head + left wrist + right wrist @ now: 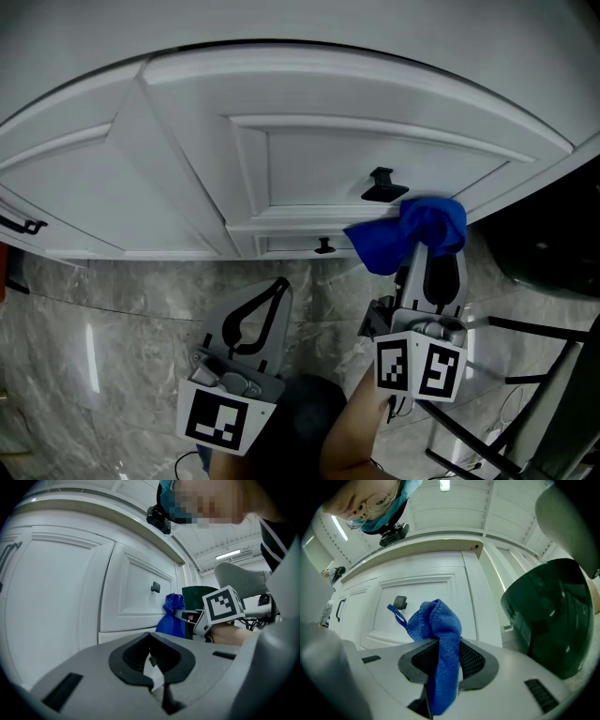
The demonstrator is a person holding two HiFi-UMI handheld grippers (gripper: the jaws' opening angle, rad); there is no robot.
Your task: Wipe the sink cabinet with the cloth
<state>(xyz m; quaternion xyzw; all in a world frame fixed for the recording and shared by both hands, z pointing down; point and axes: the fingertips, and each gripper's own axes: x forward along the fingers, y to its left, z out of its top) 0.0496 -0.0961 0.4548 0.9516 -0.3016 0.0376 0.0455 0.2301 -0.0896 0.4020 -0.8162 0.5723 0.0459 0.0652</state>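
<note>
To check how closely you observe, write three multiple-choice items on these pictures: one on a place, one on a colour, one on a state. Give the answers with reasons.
1. Where is the blue cloth?
A. On the floor
B. In the right gripper, near the cabinet door
C. On the countertop

2. What colour is the knob on that door?
A. White
B. Black
C. Gold

3. How is the left gripper?
A. Shut on the cloth
B. Wide open
C. Shut, holding nothing

Answers:
1. B, since the right gripper view shows the cloth pinched between its jaws in front of the door.
2. B, since the knob stands out dark against the white panel.
3. C, since its jaw tips meet with nothing between them.
</note>
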